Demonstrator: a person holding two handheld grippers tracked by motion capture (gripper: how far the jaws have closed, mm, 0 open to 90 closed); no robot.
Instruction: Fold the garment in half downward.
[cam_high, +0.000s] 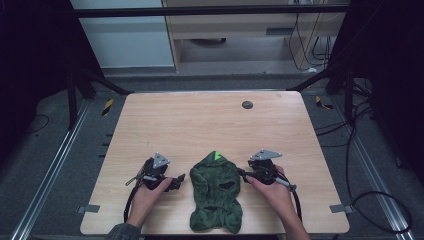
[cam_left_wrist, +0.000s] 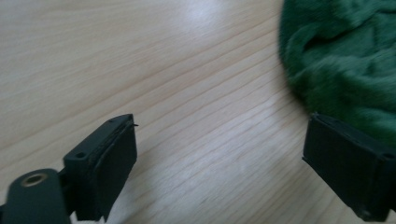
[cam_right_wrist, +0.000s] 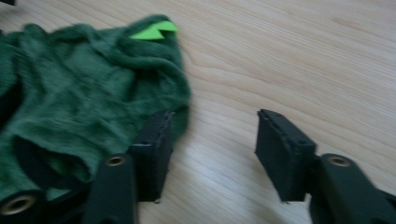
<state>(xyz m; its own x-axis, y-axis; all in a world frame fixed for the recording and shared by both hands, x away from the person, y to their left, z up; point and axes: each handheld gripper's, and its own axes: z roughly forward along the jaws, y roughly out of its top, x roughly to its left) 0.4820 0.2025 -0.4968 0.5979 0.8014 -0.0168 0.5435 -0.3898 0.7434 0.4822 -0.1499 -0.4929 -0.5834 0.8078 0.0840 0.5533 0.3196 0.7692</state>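
1. You work at a pale wooden table (cam_high: 200, 125) with rounded corners and a fine, straight grain. It stands on grey carpet between dark frame posts, with light cabinets and hanging cables behind it.
2. A dark green fleece garment (cam_high: 216, 192) lies at the near middle of the table, between your two hands. Its pile is soft and fuzzy, crumpled into ridges. It tapers to a rounded top at the far end and spreads wider at the near edge, with dark openings in its front.
3. A bright lime-green pointed patch (cam_high: 216, 156) sits at the garment's far tip. In the right gripper view it looks flat and smooth with a notched edge (cam_right_wrist: 153, 31). No writing can be read on it.
4. Your left gripper (cam_high: 176, 181) rests on the table just left of the garment, its jaws spread wide. In the left gripper view one matte black jaw is over bare wood and the other is at the fleece's (cam_left_wrist: 345, 60) edge; whether it touches, you cannot tell.
5. Your right gripper (cam_high: 244, 174) sits at the garment's right side, jaws likewise apart. In the right gripper view one jaw is against the fleece's (cam_right_wrist: 84, 102) edge and the other over bare wood.
6. Each gripper carries a grey three-cornered plate on top and trails a black cable.
7. A small dark round disc (cam_high: 247, 105) sits in the tabletop near the far edge, well apart from the garment.
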